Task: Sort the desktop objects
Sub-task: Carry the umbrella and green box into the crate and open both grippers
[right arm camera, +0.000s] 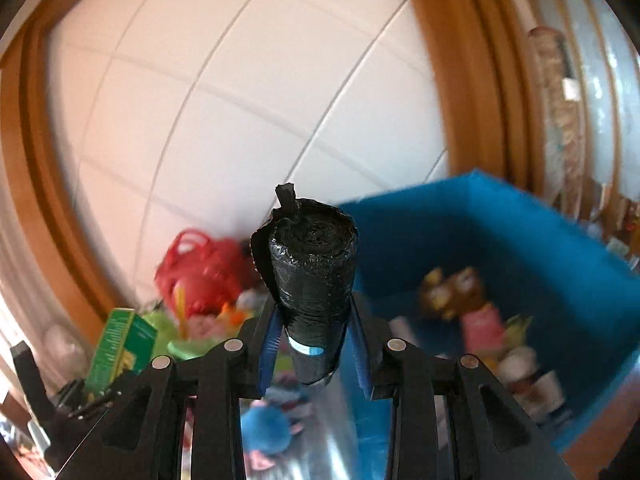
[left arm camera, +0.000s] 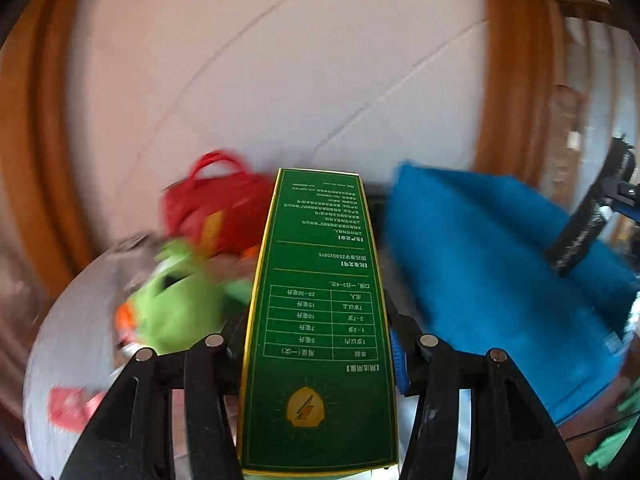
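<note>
The green box (left arm camera: 320, 320) with gold edging and printed tables sits lengthwise between the jaws of the left gripper (left arm camera: 320, 344), which pinch its long sides and hold it above the table (left arm camera: 60, 340). The roll of black bags (right arm camera: 310, 276) stands on end in the right gripper (right arm camera: 312, 344), whose blue pads (right arm camera: 269, 344) press on its lower part. Past both, a blue bin (right arm camera: 540, 248) stands toward the table's right side with blurred toys inside. A red bag (left arm camera: 216, 208) and a green toy (left arm camera: 180, 312) lie at the back near the white tiled wall (right arm camera: 240, 100).
</note>
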A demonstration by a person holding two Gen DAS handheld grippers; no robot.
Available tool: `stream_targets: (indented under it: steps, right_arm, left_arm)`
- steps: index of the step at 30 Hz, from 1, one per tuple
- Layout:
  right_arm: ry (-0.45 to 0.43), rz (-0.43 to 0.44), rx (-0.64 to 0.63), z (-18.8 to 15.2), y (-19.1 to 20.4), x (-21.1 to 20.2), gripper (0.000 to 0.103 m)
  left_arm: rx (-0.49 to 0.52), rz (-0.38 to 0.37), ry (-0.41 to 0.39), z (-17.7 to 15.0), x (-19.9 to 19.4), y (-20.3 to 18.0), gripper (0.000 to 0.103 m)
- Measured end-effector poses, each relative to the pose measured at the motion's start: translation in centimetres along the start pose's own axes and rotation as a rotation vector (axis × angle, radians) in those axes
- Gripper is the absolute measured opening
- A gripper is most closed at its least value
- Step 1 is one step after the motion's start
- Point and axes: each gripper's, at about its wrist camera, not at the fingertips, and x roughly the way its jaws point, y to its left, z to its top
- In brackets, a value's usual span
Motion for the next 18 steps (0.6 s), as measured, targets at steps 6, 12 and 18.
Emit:
stream_targets:
  steps: [6, 12, 18]
  right_arm:
    - [-0.028, -0.114, -0.020, 3.9, -7.1, -3.1, 0.031]
    - [0.118, -0.181, -0.084, 5.1, -14.0, 0.2, 0.031]
    - [0.350, -0.188, -0.181, 2.7, -19.3, 6.0, 0.031]
  left_arm:
    - [0.063, -0.163, -0.046, 5.0, 0.9, -12.0, 0.051]
    - [0.129, -0.278, 0.068, 7.3, 4.8, -23.9, 0.051]
    - [0.205, -0.229, 0.267, 6.0, 10.4, -31.0, 0.051]
